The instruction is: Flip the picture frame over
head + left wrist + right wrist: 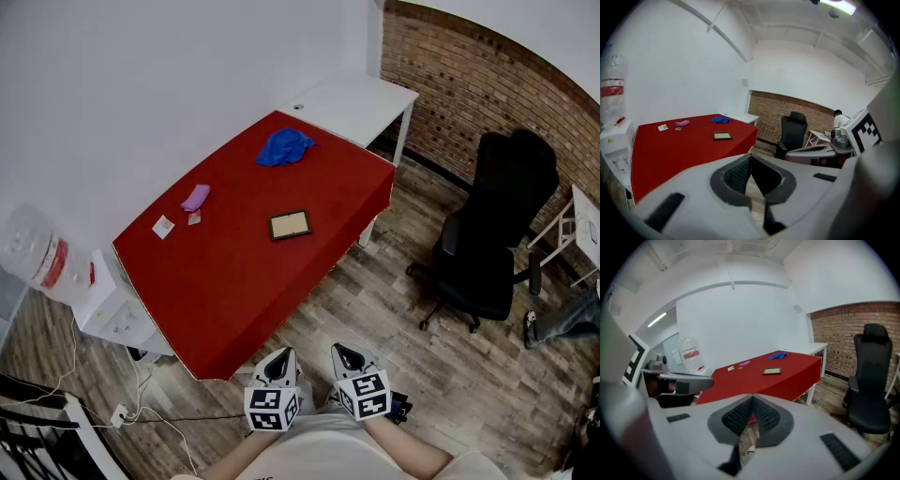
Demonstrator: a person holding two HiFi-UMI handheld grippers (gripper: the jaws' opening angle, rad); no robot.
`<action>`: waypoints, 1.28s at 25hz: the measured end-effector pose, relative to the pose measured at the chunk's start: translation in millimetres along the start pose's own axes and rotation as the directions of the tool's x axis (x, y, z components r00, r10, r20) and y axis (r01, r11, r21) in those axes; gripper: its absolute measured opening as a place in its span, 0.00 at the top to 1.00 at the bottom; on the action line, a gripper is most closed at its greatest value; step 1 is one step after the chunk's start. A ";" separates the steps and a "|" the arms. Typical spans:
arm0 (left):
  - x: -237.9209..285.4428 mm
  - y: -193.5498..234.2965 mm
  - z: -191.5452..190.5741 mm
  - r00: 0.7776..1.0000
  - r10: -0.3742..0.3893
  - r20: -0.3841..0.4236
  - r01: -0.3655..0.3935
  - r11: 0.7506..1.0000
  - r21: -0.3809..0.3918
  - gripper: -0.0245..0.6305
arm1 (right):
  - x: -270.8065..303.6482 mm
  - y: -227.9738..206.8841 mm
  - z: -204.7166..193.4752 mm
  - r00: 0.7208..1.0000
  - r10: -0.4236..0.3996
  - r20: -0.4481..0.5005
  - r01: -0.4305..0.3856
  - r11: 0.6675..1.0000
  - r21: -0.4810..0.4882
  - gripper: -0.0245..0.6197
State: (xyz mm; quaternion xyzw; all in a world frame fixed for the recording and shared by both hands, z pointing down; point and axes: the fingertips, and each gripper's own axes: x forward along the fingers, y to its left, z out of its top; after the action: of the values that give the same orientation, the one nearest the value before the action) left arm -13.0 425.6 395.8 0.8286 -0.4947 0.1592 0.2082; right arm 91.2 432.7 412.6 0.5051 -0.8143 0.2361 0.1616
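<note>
A small dark-framed picture frame (290,225) lies flat near the middle of the red table (234,281), its pale face up. It also shows in the left gripper view as the picture frame (723,136) and in the right gripper view as the picture frame (772,371). My left gripper (281,358) and right gripper (343,353) hang side by side over the wooden floor, off the table's near corner, well short of the frame. Both are shut with nothing between the jaws.
A blue cloth (284,146) lies at the table's far end; a purple item (196,197) and two small cards (163,227) sit along its left side. A black office chair (492,234) stands right. A white desk (361,103) lies beyond, a water dispenser (42,258) left.
</note>
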 end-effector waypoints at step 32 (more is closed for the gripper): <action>194.8 177.6 138.9 0.995 -0.101 0.010 0.101 0.995 0.004 0.95 | 226.5 -61.3 167.1 0.988 -0.154 0.034 0.155 0.987 -0.040 0.95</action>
State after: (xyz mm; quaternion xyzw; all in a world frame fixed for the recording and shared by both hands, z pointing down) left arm -72.7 133.7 400.9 0.8537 -0.4530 0.1452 0.2120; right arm 43.1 149.0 400.0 0.5667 -0.7800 0.1976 0.1773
